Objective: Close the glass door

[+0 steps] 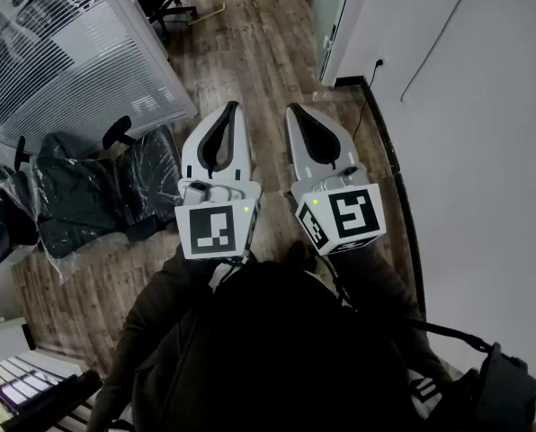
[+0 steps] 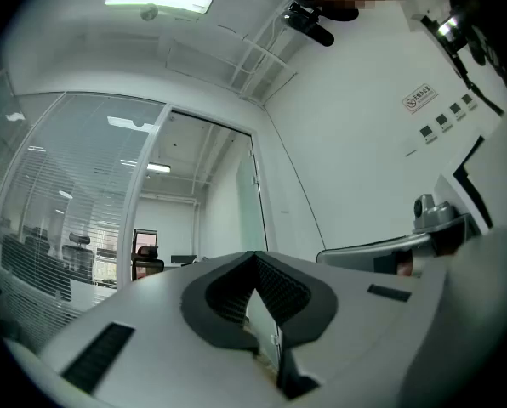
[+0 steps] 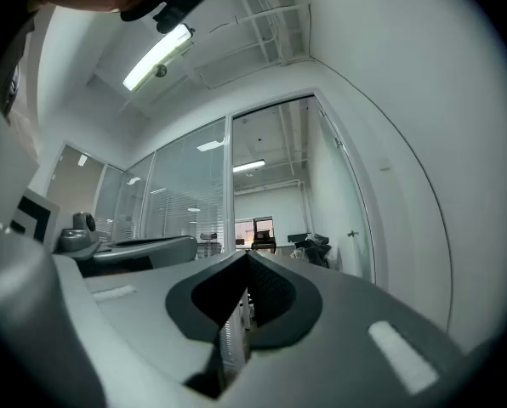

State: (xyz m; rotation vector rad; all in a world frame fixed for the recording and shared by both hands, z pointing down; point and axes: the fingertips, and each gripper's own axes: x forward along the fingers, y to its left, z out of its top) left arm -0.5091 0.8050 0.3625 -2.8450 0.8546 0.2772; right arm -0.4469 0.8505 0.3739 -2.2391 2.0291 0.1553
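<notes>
Grippers held close to our chest, side by side over the wood floor [image 1: 259,52]: left gripper [image 1: 231,107] and right gripper [image 1: 292,110], each clenched tip to tip with nothing between. Plastic-wrapped office chairs [image 1: 88,196] sit to our left, below a glass partition [image 1: 61,52] with blinds. Farthest ahead on the right, the glass door [image 1: 333,12] stands along the white wall [image 1: 484,151], well apart from both grippers.

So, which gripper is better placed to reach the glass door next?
Right, probably. The right gripper lies on the side of the glass door, nearer the white wall; the left gripper is farther from it. Both have jaws together and empty.
</notes>
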